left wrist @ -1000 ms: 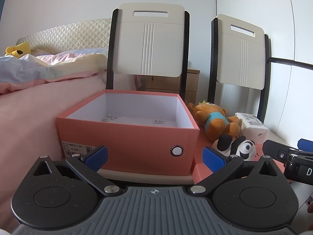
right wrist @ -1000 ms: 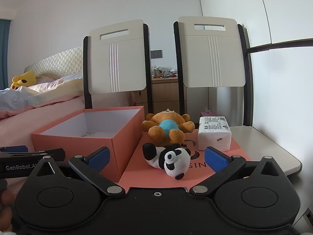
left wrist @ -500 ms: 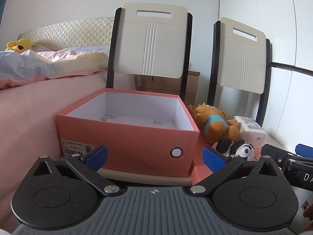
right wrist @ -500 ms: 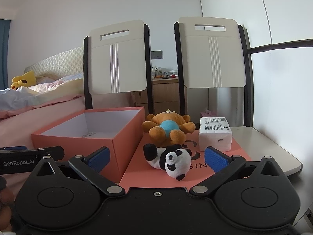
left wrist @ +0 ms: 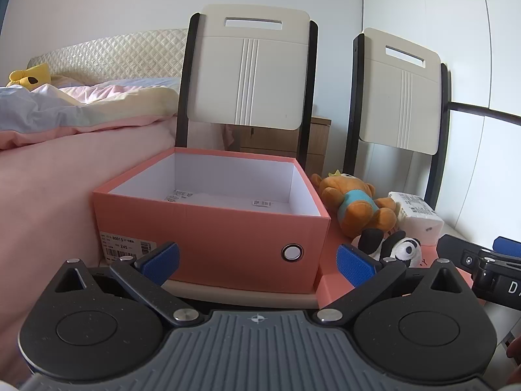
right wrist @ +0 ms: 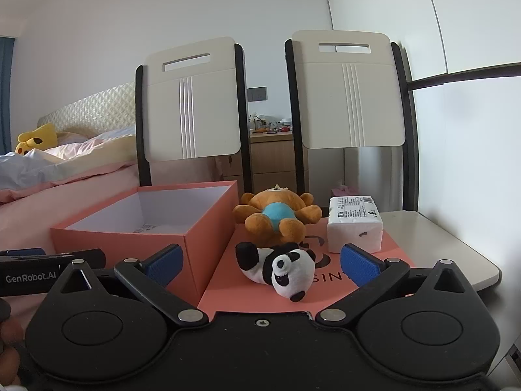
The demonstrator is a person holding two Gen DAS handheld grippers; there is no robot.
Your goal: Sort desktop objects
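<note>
Reaching for the panda plush (right wrist: pixel 280 268), which lies on the lid just right of the open pink box (right wrist: pixel 146 224), the wide-open, empty right gripper (right wrist: pixel 262 260) should straddle its body, while the left gripper (left wrist: pixel 259 259) waits wide too.

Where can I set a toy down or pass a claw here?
The open salmon cardboard box holds only paper slips. Beige tabletop right of the white tissue pack is bare. The flat salmon lid is crowded by the orange plush bear and panda plush.
</note>
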